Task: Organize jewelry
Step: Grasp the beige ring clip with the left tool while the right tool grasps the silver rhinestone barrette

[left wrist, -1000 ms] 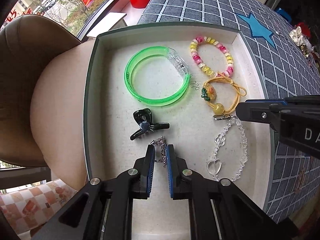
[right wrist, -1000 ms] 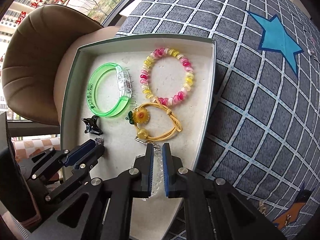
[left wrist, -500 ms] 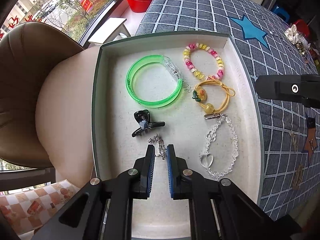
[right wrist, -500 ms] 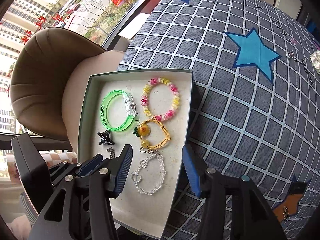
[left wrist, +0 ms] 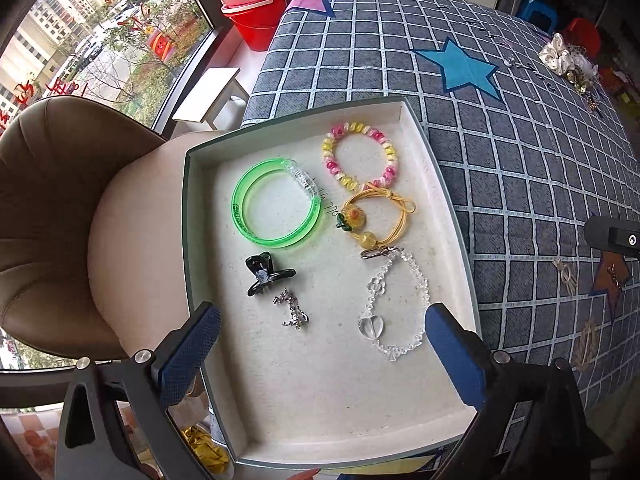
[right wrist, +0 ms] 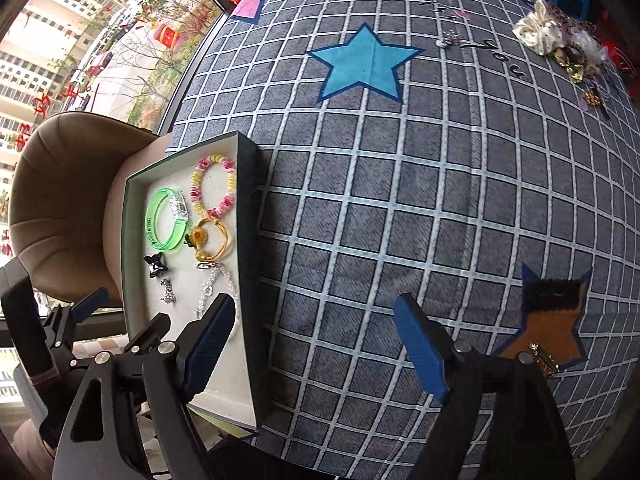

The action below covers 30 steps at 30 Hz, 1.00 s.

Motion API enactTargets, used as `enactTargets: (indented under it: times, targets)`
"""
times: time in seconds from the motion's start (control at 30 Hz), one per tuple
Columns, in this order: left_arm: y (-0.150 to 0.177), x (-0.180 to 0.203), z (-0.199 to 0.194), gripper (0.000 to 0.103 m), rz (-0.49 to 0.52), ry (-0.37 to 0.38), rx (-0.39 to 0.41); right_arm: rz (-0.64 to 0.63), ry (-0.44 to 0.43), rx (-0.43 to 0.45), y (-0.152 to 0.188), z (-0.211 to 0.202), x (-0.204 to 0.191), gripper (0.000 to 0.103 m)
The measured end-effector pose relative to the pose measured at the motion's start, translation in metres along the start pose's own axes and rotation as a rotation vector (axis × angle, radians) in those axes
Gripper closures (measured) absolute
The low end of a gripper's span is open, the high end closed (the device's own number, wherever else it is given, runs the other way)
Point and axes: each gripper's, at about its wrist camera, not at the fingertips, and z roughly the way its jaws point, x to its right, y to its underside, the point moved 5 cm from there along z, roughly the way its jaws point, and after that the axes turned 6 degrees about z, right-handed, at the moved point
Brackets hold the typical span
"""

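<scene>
The left gripper (left wrist: pixel 320 344) has its fingers (left wrist: pixel 188 356) spreading wide with nothing between them, hung over the near end of the tray (left wrist: pixel 464 264); the silver chain (left wrist: pixel 291 313) lies loose on the tray floor just beyond. The right gripper (right wrist: pixel 316 344) is also released and still widening, empty, above the checked cloth (right wrist: pixel 400 200) beside the tray's right wall.

In the left wrist view, going outward: the clear bead bracelet (left wrist: pixel 394 304) at 1 o'clock of the chain, the black hair claw (left wrist: pixel 264 274) at 11, then the green bangle (left wrist: pixel 276 204) and yellow flower tie (left wrist: pixel 374 220), and farthest the pink-and-yellow bead bracelet (left wrist: pixel 360 156).

More jewelry (right wrist: pixel 560 44) waits in a pile at the cloth's far right corner. The tray overhangs the counter edge toward the chair (left wrist: pixel 60 208); a careless knock on its near rim could, I judge, tip it. Dropped pieces may tangle with the chain.
</scene>
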Motion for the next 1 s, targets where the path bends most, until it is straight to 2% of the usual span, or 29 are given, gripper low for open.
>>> enactTargets:
  times: [0.1, 0.33, 0.47, 0.67, 0.8, 1.0]
  targets:
    - [-0.013, 0.016, -0.008, 0.000, 0.051, 0.002, 0.011, 0.077, 0.020, 0.010, 0.010, -0.009, 0.037, 0.019]
    - [-0.041, 0.074, -0.024, 0.000, 0.137, 0.064, 0.032, 0.219, 0.094, 0.021, 0.034, -0.028, 0.120, 0.019]
    - [-0.047, 0.109, -0.022, 0.000, 0.184, 0.113, 0.006, 0.256, 0.134, 0.018, 0.045, -0.036, 0.159, 0.019]
    - [-0.044, 0.150, -0.001, 0.000, 0.194, 0.204, -0.092, 0.247, 0.181, 0.007, 0.056, -0.044, 0.197, 0.019]
    - [-0.039, 0.168, 0.014, 0.000, 0.178, 0.218, -0.145, 0.211, 0.202, -0.013, 0.062, -0.045, 0.212, 0.019]
    - [-0.030, 0.183, 0.037, 0.000, 0.088, 0.231, -0.228, 0.111, 0.221, -0.038, 0.060, -0.036, 0.218, 0.019]
